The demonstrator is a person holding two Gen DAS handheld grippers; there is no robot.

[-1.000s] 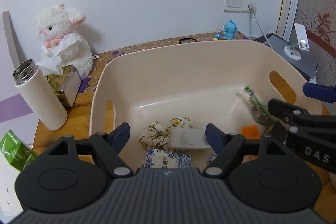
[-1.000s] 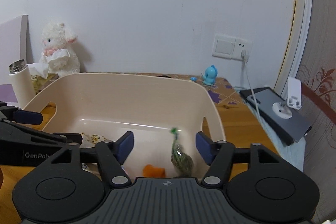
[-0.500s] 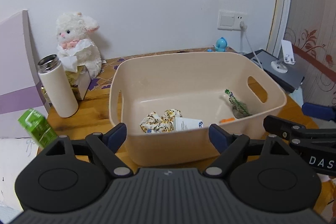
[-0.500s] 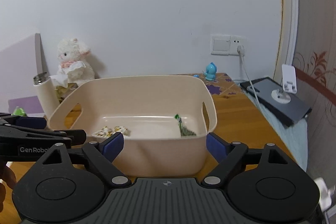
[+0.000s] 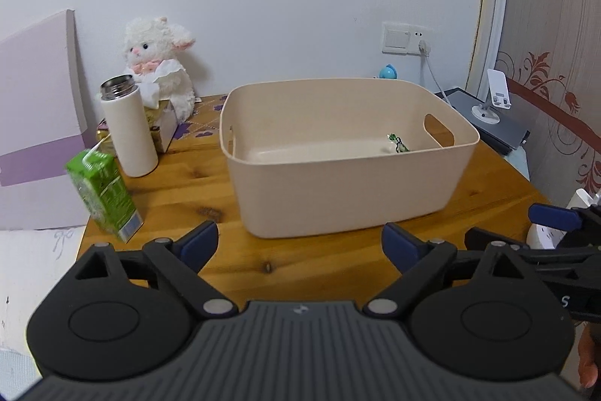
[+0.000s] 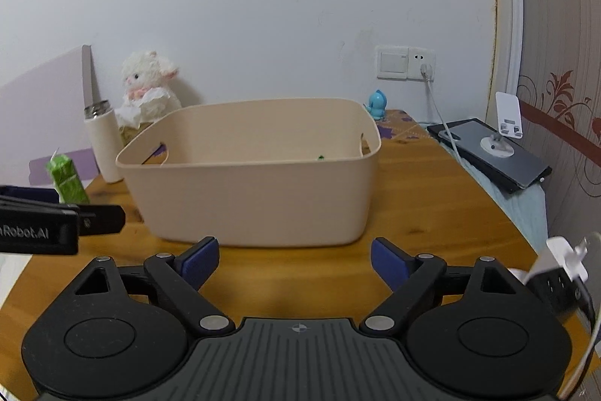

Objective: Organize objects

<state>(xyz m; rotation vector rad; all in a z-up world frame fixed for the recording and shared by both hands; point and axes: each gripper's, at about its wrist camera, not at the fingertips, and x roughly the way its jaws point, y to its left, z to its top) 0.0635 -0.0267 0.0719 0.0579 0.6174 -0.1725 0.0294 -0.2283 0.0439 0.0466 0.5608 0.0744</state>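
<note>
A beige plastic bin (image 5: 338, 190) (image 6: 255, 202) with handle slots stands on the wooden table (image 5: 188, 190). A green wrapped packet (image 5: 397, 142) leans inside it at the right; the near wall hides the rest of its contents. My left gripper (image 5: 299, 243) is open and empty, held back in front of the bin. My right gripper (image 6: 295, 258) is open and empty, also short of the bin, to the right of the left one.
A white flask (image 5: 129, 126), a green carton (image 5: 103, 192), a tissue box (image 5: 161, 126) and a plush lamb (image 5: 161, 77) stand left of the bin. A blue toy (image 6: 377, 104), a tablet with a phone stand (image 6: 492, 153) and a white power strip (image 6: 563, 262) are at the right.
Both grippers have pulled back and away from above the bin, so it now shows whole and farther off. Both stay open and empty.
</note>
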